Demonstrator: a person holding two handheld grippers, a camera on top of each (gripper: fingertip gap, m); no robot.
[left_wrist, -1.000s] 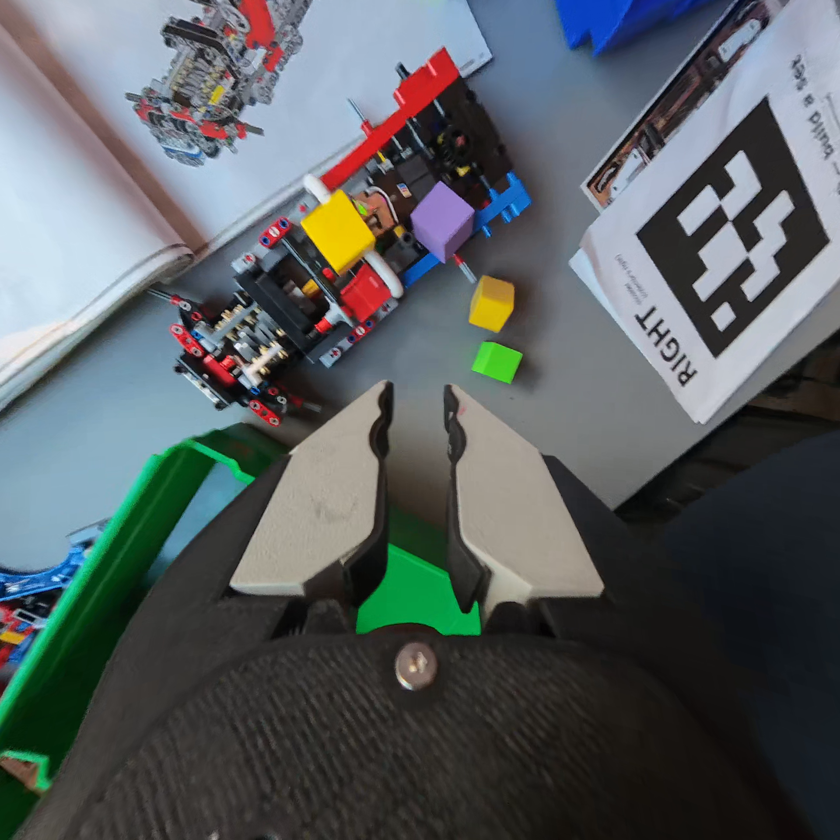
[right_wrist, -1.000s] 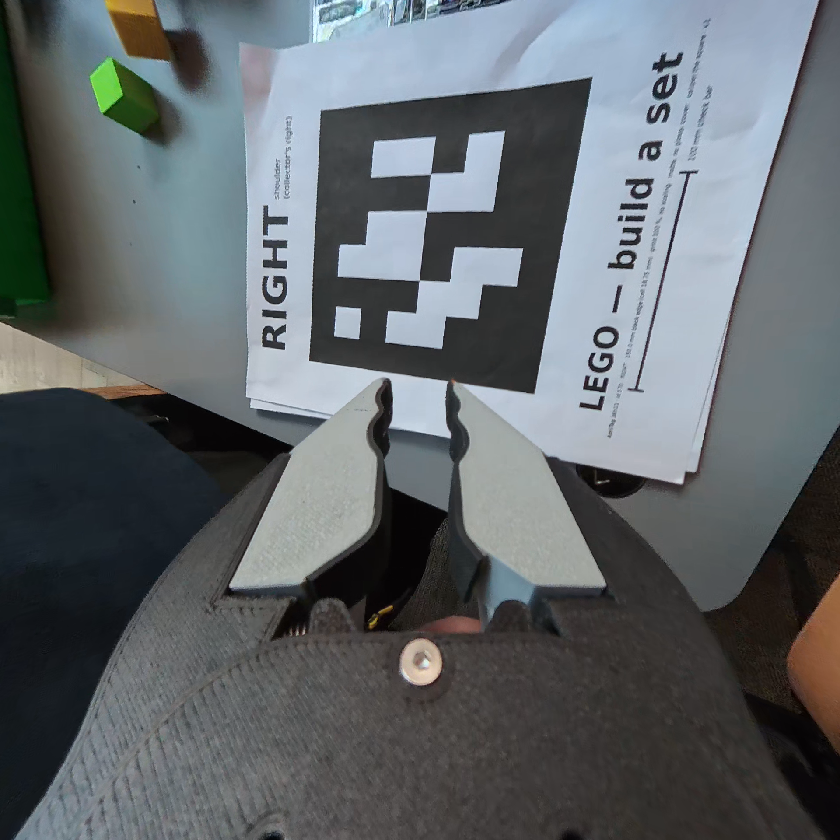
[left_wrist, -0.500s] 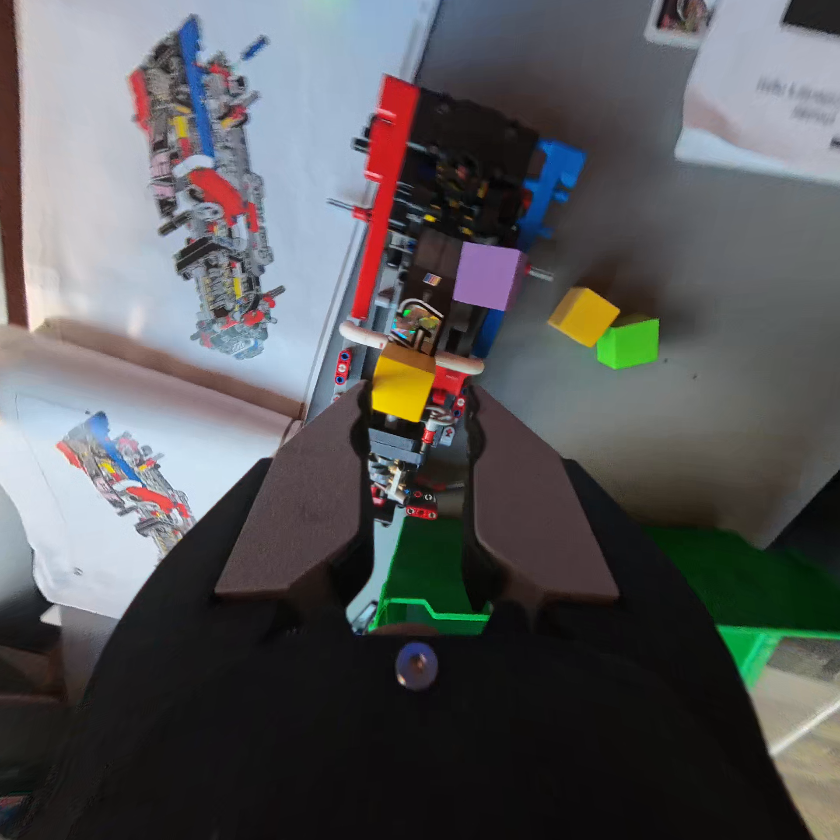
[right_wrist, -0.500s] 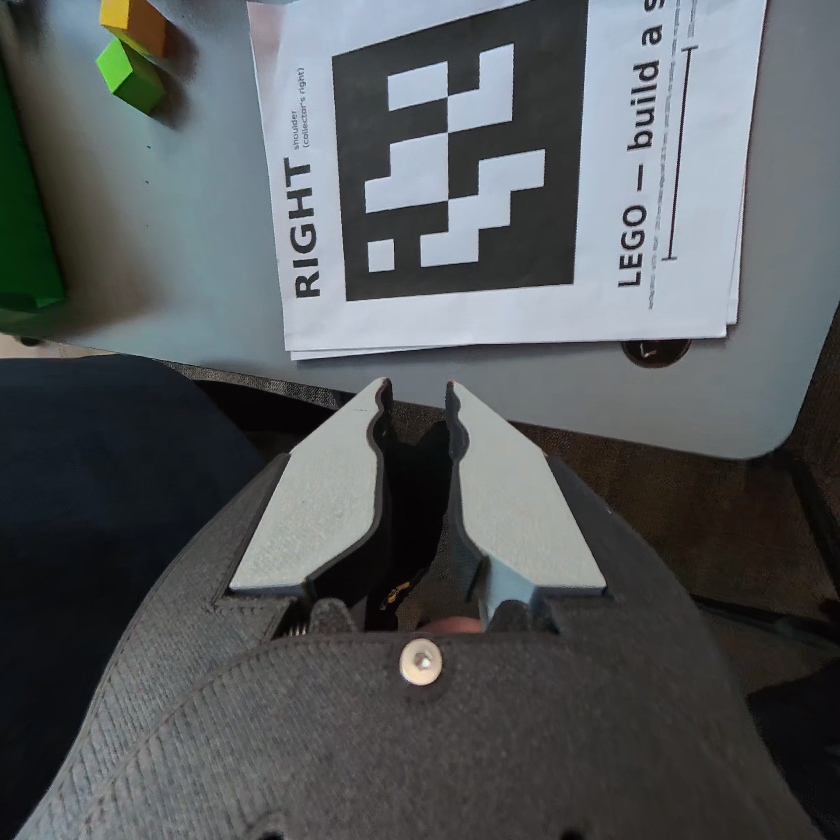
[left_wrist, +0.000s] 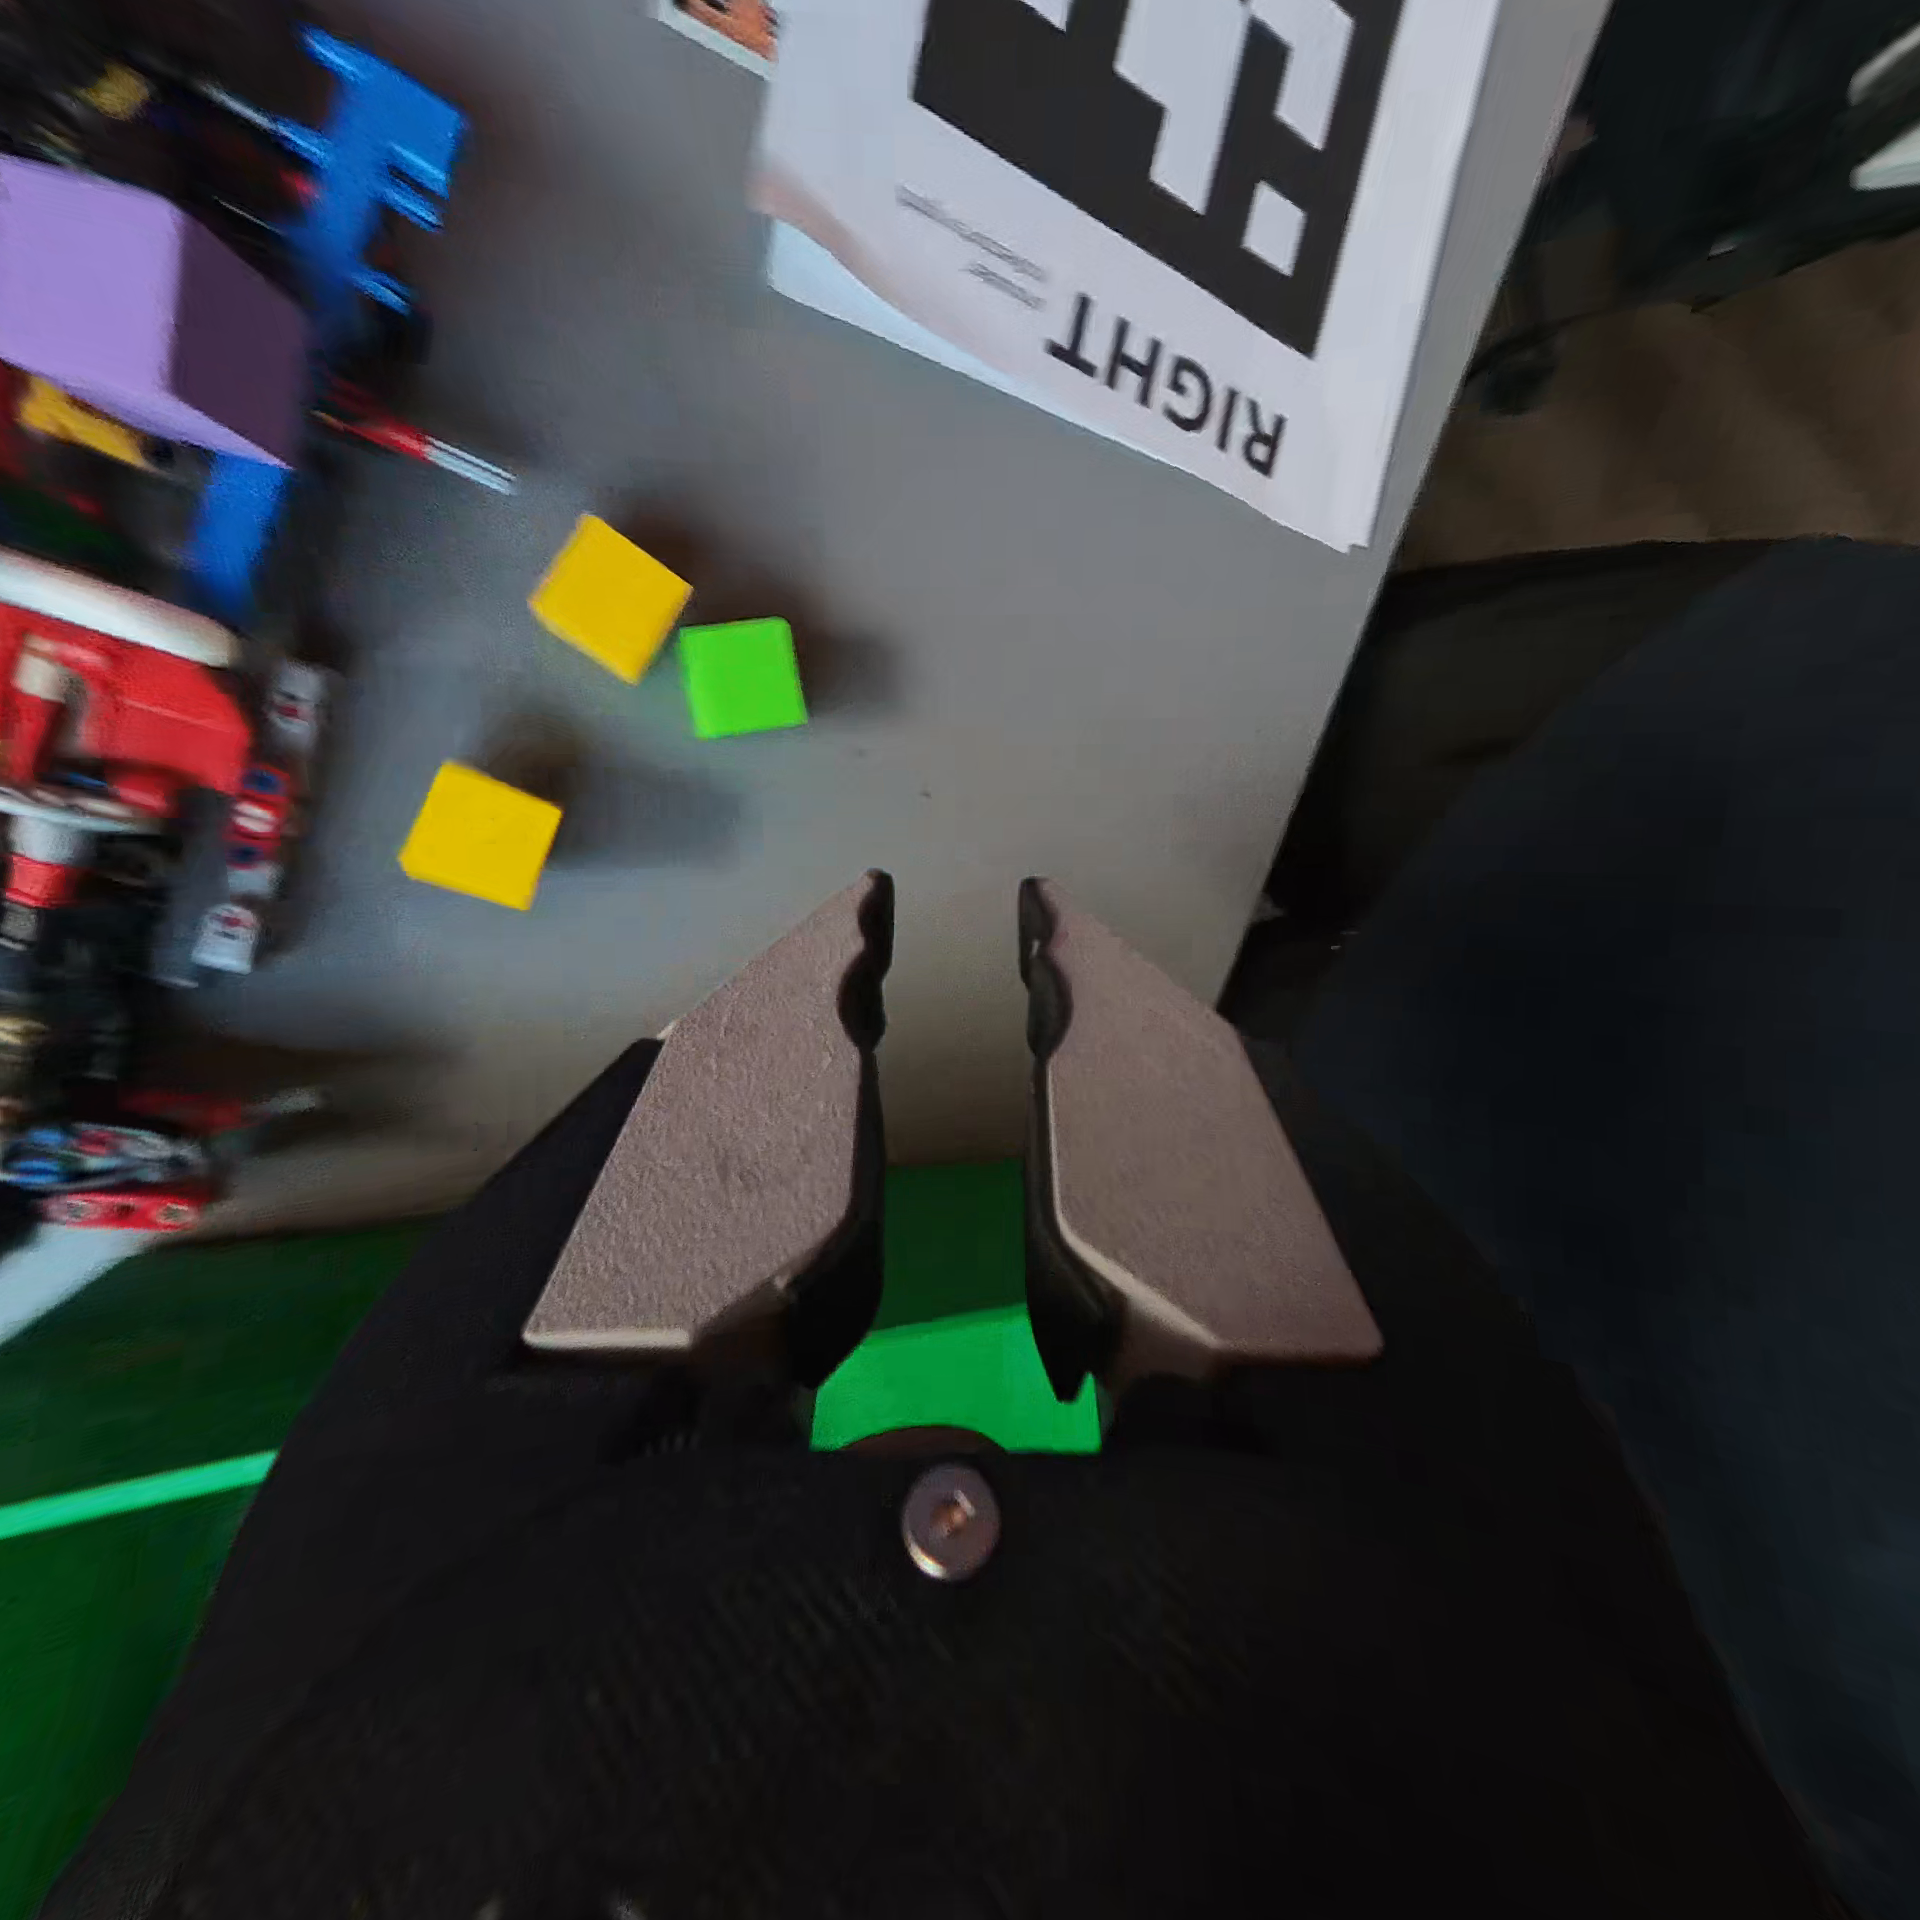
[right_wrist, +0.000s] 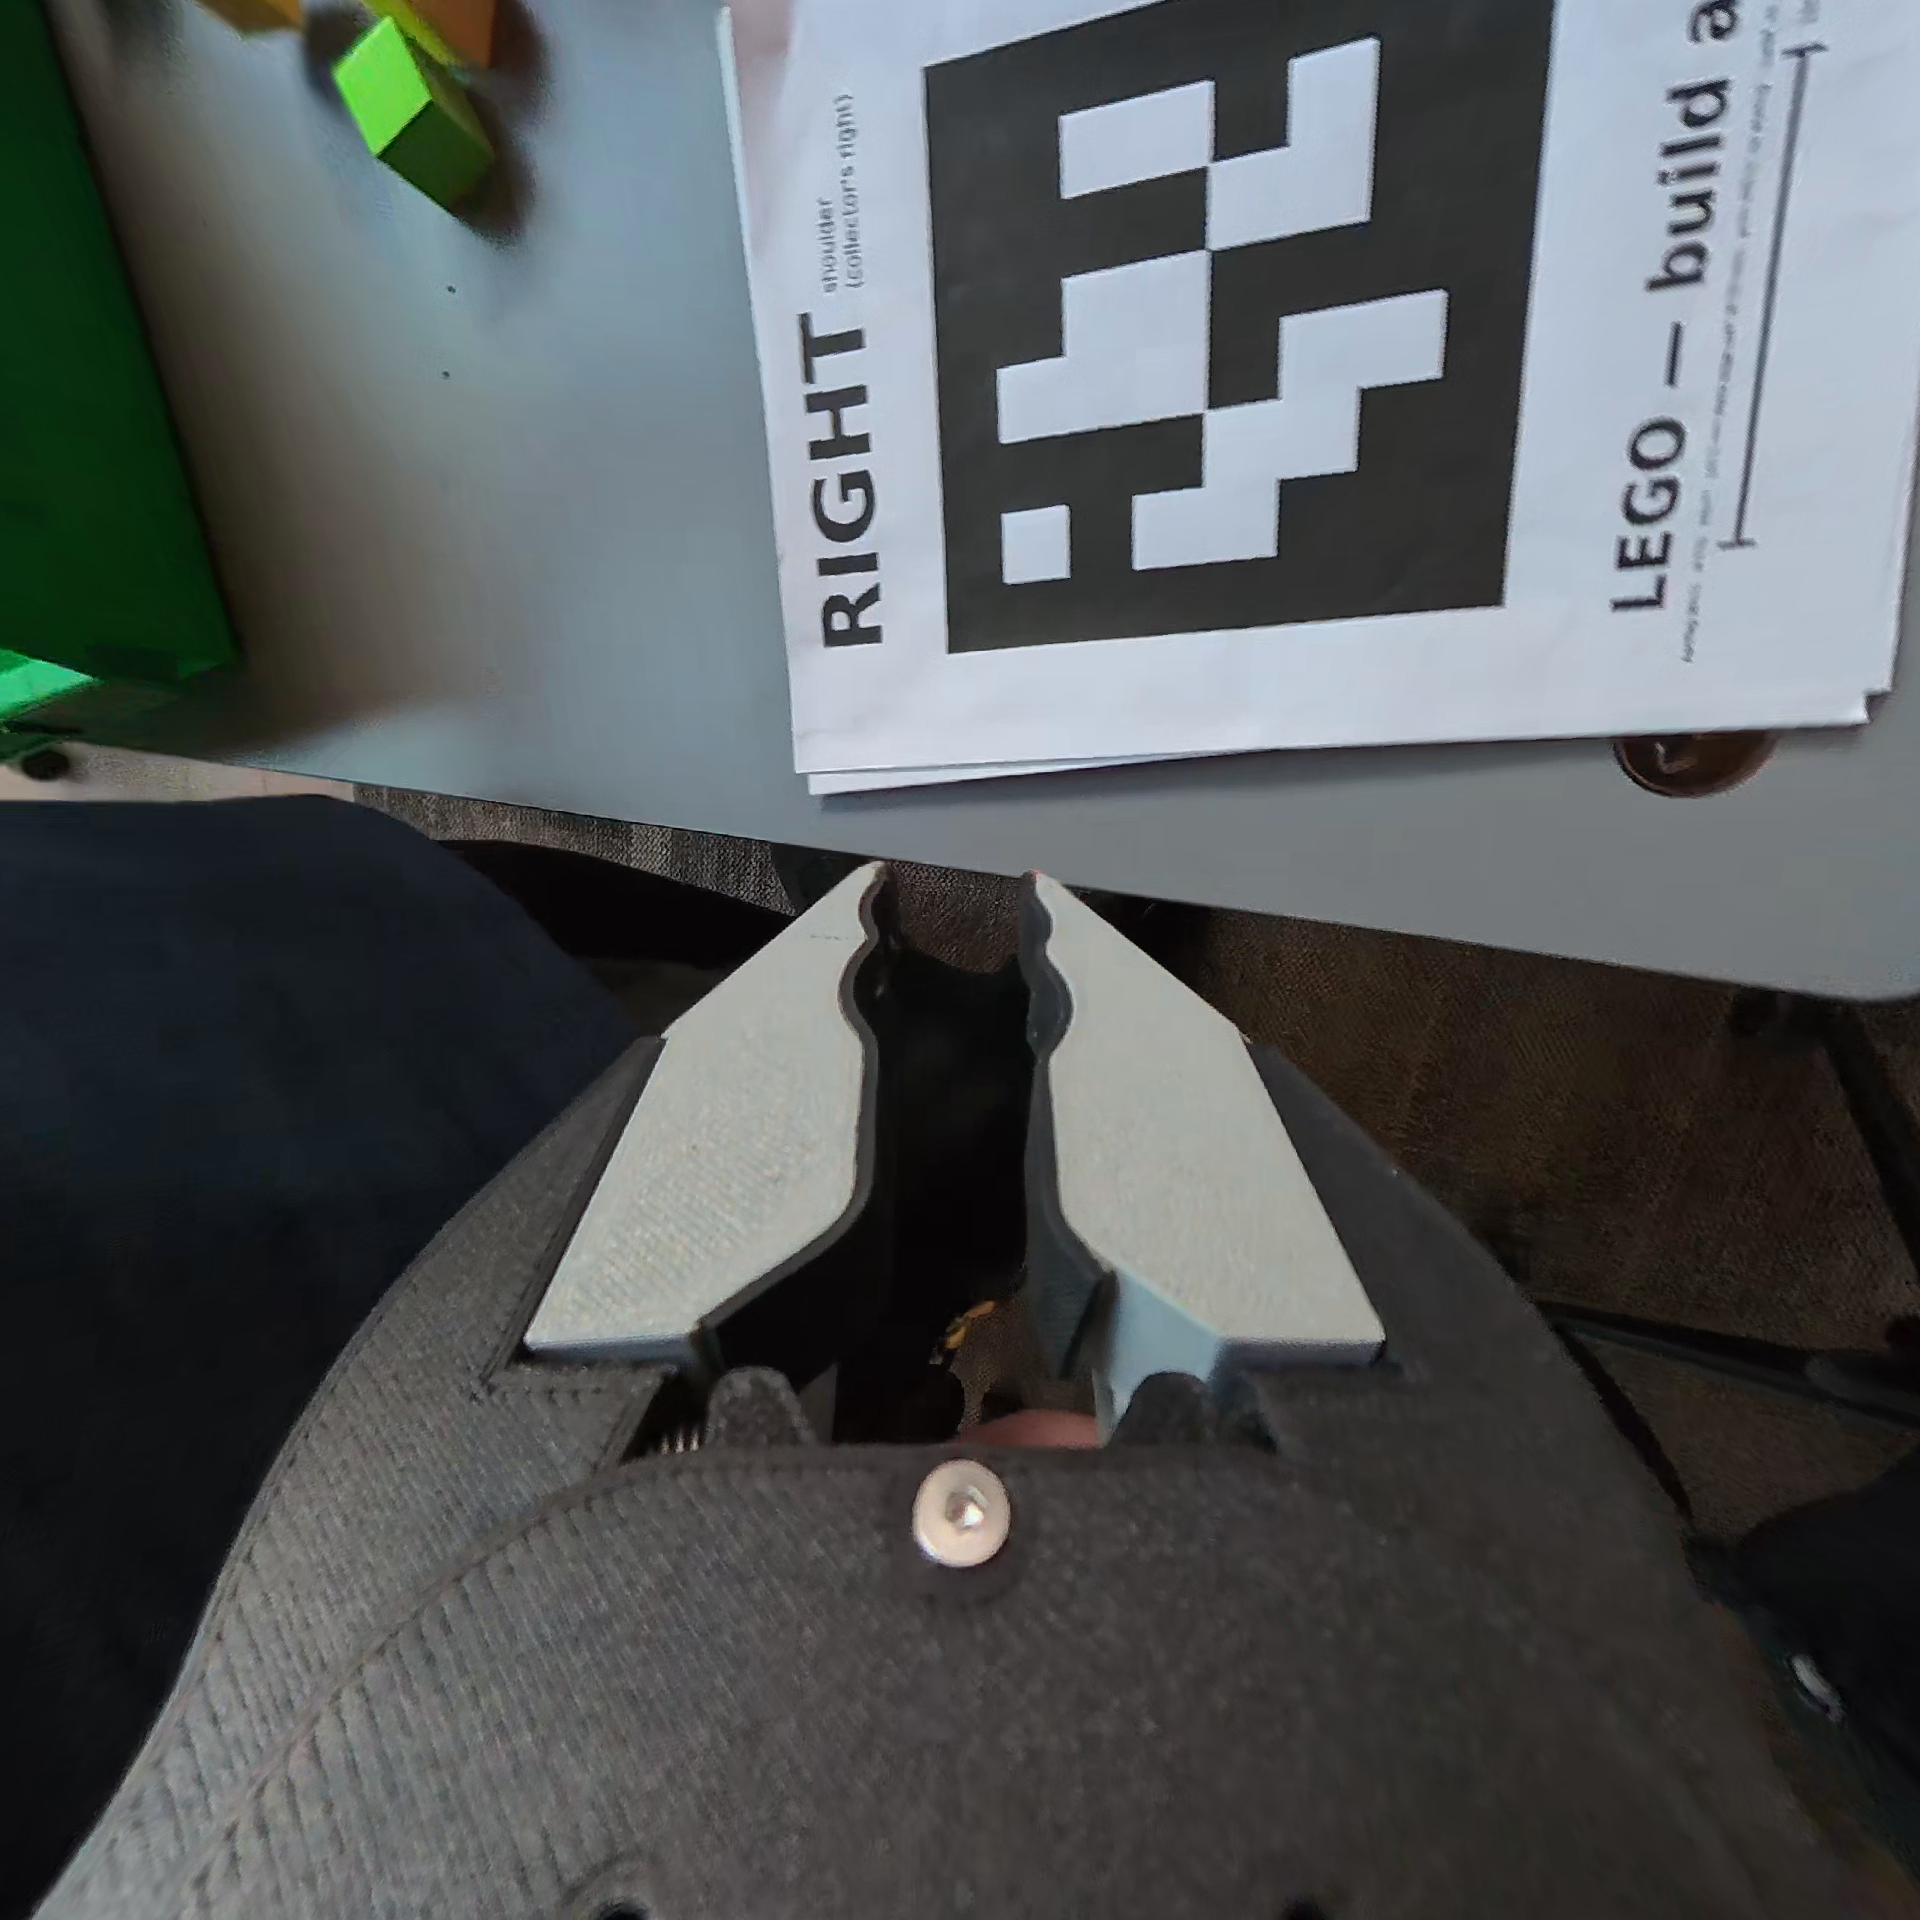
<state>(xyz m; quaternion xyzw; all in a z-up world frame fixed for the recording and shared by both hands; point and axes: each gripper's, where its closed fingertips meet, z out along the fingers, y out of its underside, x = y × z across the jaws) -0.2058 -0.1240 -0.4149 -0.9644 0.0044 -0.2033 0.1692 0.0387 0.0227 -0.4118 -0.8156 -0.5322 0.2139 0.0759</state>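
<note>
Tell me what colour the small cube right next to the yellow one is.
Bright green cube; it touches the farther yellow cube. Clearest in the left wrist view.

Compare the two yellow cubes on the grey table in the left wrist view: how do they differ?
The nearer yellow cube lies alone, closer to the open, empty left gripper and beside the red brick model. The farther yellow cube sits corner to corner with the green cube; whether they touch is unclear. The farther one is turned at a different angle and looks slightly deeper yellow. Both look similar in size and rest on the table.
</note>
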